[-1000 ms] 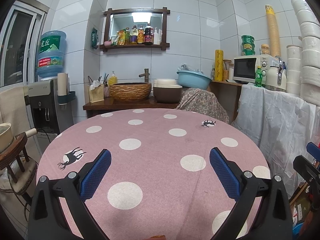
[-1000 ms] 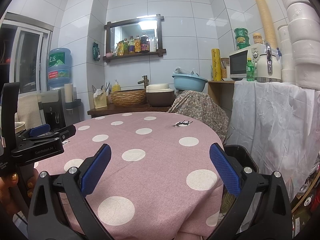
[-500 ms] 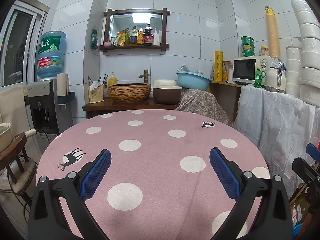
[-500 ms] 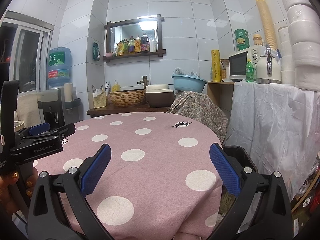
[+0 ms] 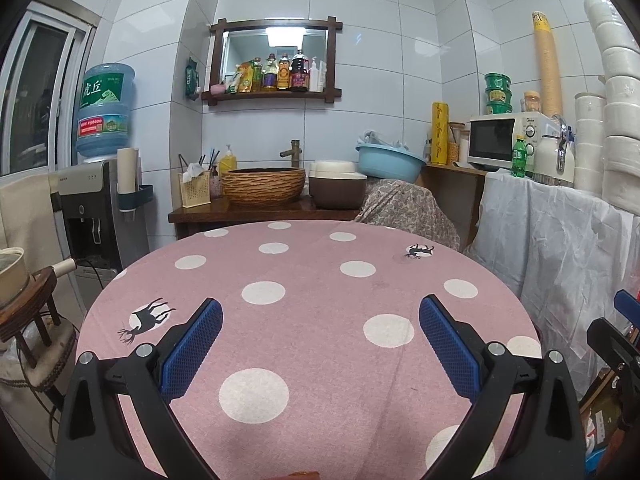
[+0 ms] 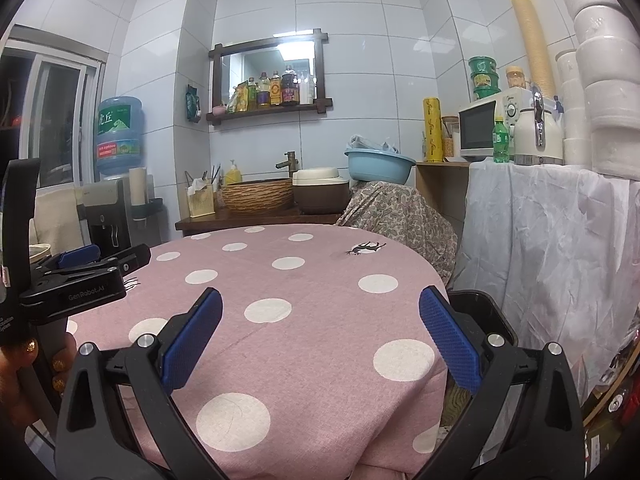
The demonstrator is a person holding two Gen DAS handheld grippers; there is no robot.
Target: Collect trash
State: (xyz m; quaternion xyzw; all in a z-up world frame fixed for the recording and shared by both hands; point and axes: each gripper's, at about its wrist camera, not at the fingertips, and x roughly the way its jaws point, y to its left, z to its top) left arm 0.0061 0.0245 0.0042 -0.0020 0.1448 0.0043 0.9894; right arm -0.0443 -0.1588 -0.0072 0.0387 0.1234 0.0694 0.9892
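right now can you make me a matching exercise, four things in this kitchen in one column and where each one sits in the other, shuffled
Things
1. blue basin
2. green bottle
3. water jug
4. black bin

Places
A. on top of the dispenser by the window
B. on the floor past the right edge of the pink table
C. on the patterned cloth heap right of the sink
D. in front of the microwave

Pairs: 1-C, 2-D, 3-A, 4-B
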